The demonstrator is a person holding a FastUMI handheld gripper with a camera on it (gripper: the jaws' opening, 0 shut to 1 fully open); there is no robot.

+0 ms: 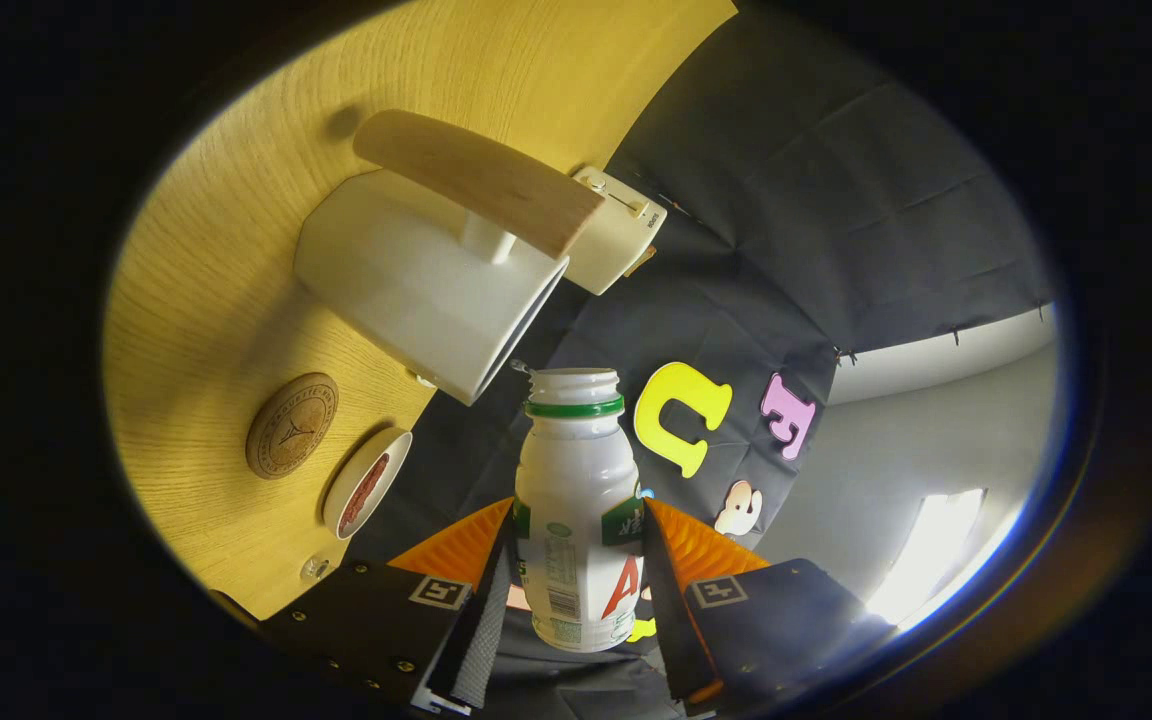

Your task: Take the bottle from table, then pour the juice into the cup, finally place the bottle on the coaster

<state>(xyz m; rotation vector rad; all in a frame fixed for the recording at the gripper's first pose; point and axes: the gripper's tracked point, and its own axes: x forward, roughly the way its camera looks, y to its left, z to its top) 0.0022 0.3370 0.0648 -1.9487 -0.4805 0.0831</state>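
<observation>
Tool [576, 570] of mine clenches the open juice bottle [576, 500] between both fingers, tipped so its mouth nears the white cup [416, 285] just ahead. Pouring looks underway; next I'd say more tilt, then the round wooden coaster [291, 425] beside it on the worktop [236, 200].

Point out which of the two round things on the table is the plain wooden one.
The brown wooden coaster with an engraved top, flat on the table. The small white dish beside it holds something reddish. The tongs grip the white bottle.

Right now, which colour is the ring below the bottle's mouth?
Green, seen in the gripper view on the bottle, held by the gripper.
</observation>
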